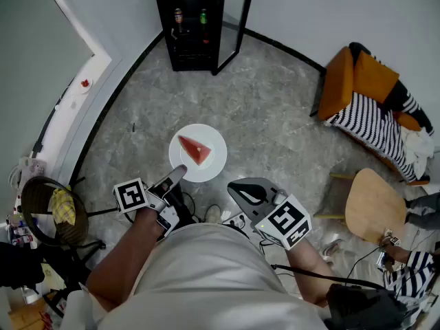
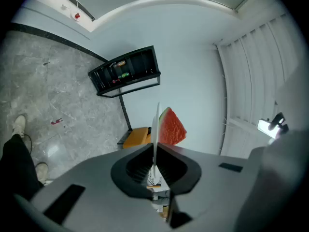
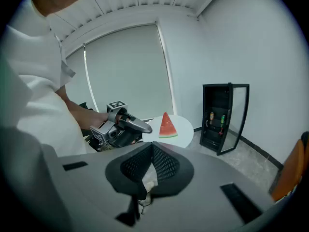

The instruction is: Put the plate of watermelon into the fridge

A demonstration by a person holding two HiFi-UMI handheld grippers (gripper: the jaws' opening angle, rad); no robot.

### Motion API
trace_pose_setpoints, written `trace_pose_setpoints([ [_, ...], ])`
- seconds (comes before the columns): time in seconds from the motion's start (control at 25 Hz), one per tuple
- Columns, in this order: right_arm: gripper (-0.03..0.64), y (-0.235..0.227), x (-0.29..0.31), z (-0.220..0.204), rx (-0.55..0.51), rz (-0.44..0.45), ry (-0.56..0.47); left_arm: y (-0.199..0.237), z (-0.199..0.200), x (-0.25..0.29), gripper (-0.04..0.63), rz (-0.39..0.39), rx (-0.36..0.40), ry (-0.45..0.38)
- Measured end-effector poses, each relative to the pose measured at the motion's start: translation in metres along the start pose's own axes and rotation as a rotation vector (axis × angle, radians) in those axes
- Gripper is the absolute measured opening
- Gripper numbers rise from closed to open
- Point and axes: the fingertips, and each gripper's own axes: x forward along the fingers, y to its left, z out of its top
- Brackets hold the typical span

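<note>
Plate (image 1: 214,159), seemingly level, clamped in left hand-held gripper (image 1: 180,172).

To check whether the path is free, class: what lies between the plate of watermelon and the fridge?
Only bare grey floor lies between the plate, gripped by the left gripper, and the open fridge; the head view shows this.
</note>
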Motion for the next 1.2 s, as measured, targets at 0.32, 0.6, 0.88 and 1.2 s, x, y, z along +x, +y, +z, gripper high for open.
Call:
trace_pose_setpoints([
  [0.32,0.014,-0.008,0.017,-0.008,0.011,0.027,0.045,0.009,0.007,0.019,0.022,-0.010,-0.011,0.013],
  [0.6,0.020,-0.081,0.056,0.006,0.013,-0.015,0.101,0.021,0.069,0.071,0.022,-0.035,-0.069,0.006],
  [0.88,0.100,-0.168,0.105,0.055,0.012,-0.035,0.112,0.029,0.165,0.141,0.021,-0.044,-0.040,0.003],
  [1.2,0.104,-0.271,0.162,0.103,-0.040,-0.055,0.211,0.031,0.269,0.218,0.021,-0.034,-0.013,-0.035],
])
